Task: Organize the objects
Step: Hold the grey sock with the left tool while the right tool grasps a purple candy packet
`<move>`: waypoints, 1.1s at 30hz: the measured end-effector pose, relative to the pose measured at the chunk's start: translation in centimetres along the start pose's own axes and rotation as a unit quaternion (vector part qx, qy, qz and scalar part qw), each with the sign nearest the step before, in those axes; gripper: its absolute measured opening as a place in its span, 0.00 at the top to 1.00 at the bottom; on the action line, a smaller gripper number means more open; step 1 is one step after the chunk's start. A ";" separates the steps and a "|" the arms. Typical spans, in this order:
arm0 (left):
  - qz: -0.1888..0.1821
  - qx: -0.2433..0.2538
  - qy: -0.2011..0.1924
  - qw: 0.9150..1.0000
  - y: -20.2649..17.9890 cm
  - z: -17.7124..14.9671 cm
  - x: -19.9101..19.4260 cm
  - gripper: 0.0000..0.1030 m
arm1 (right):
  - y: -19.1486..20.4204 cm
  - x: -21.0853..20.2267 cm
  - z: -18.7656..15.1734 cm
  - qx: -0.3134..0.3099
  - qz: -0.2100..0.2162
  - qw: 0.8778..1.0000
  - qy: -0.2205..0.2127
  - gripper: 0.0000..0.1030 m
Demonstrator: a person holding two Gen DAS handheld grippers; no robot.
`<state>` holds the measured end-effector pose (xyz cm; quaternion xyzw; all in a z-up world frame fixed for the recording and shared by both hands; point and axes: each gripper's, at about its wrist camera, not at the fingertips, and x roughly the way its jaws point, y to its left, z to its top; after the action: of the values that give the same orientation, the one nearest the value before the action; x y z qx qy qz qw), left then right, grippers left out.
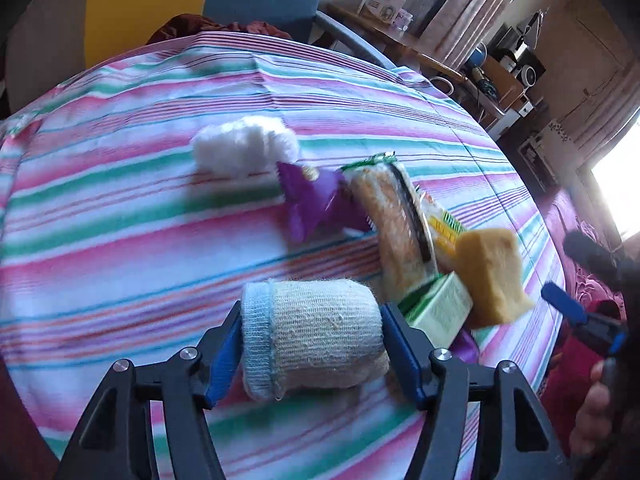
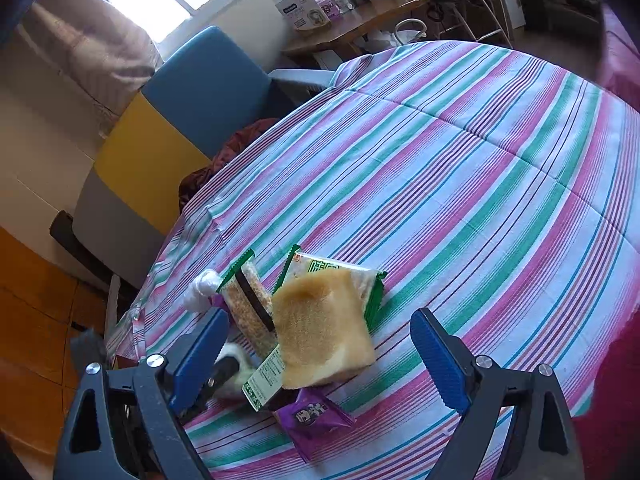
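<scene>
Left wrist view: the left gripper [image 1: 312, 344] clamps a rolled sock [image 1: 316, 336].
The right gripper [image 2: 320, 356] gapes empty over the sponge [image 2: 324, 328].

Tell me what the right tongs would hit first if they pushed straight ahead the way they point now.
Most likely the yellow sponge, lying on the snack packets between the open right tongs. Depth is hard to judge, so they might reach the striped tablecloth first.

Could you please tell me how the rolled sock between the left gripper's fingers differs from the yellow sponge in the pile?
The rolled sock is a knitted cylinder, beige with a pale blue cuff; the yellow sponge is a flat, porous slab.
The sock lies between the left gripper pads on the striped cloth; the sponge rests tilted on the snack packets, with nothing gripping it.
Both are soft household items.
</scene>
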<state>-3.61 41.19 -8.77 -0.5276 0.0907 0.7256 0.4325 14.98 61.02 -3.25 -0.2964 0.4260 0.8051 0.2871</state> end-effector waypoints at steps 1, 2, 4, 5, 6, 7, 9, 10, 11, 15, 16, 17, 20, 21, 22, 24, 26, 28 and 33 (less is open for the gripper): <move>0.003 0.001 -0.002 1.000 0.3 -0.8 -0.6 0.36 | 0.0 0.0 0.0 0.000 0.001 1.000 0.000 0.10; 0.009 0.005 -0.006 1.000 0.4 -1.4 -1.2 0.36 | 0.0 0.0 0.0 0.000 0.001 1.000 0.000 0.10; 0.020 0.017 -0.013 1.000 0.4 -2.7 -2.1 0.36 | 0.0 -0.1 0.0 0.000 -0.001 1.000 -0.001 0.10; 0.024 0.025 -0.017 0.999 0.5 -3.6 -2.7 0.36 | 0.0 -0.1 0.0 0.000 -0.002 1.000 0.000 0.10; 0.026 0.029 -0.019 0.999 0.5 -4.3 -3.2 0.36 | -0.1 0.0 0.0 0.001 -0.003 1.000 0.002 0.10; 0.027 0.031 -0.021 0.999 0.5 -5.0 -3.6 0.36 | -0.1 0.1 0.0 0.001 -0.004 1.000 0.005 0.10; 0.030 0.037 -0.026 0.999 0.7 -6.4 -4.5 0.36 | -0.1 0.4 -0.2 -0.001 -0.006 1.000 0.014 0.10; 0.033 0.039 -0.029 0.998 0.7 -6.9 -4.8 0.36 | -0.1 0.6 -0.3 -0.001 -0.006 1.000 0.020 0.10; 0.037 0.043 -0.031 0.998 0.8 -7.4 -5.1 0.36 | -0.1 0.7 -0.4 -0.001 -0.005 1.000 0.025 0.10; 0.043 0.045 -0.037 0.997 0.9 -8.4 -5.7 0.36 | 0.0 0.6 -0.7 -0.006 -0.006 0.999 0.031 0.10; 0.042 0.046 -0.038 0.997 0.8 -8.6 -5.8 0.36 | 0.0 0.7 -0.9 -0.005 -0.003 0.999 0.039 0.10; 0.040 0.045 -0.037 0.997 0.9 -8.7 -5.8 0.36 | 0.1 0.9 -1.1 -0.003 0.001 0.999 0.052 0.10; 0.034 0.045 -0.039 0.998 1.3 -9.0 -6.0 0.36 | 0.6 1.1 -2.3 -0.018 0.006 0.996 0.086 0.10; 0.033 0.045 -0.041 0.998 1.3 -9.1 -6.0 0.36 | 0.9 1.3 -2.8 -0.027 0.005 0.995 0.099 0.10; 0.033 0.044 -0.042 0.998 1.3 -9.2 -6.0 0.36 | 1.3 1.6 -3.5 -0.038 0.002 0.993 0.116 0.10; 0.034 0.044 -0.043 0.998 1.2 -9.3 -6.1 0.36 | 1.7 2.4 -4.6 -0.052 -0.011 0.989 0.139 0.11; 0.031 0.042 -0.044 0.998 1.3 -9.4 -6.1 0.36 | 2.1 3.2 -5.4 -0.060 -0.035 0.986 0.151 0.15; 0.027 0.039 -0.045 0.998 1.5 -9.5 -6.2 0.36 | 1.9 3.9 -5.5 -0.054 -0.046 0.985 0.157 0.23; 0.021 0.030 -0.049 0.998 1.9 -9.7 -6.2 0.35 | 1.9 5.8 -5.4 -0.056 -0.063 0.982 0.171 0.34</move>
<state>2.15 31.05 -8.30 -0.4762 0.1024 0.7561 0.4372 11.03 56.71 -8.96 -0.4715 0.4037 0.7455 0.2429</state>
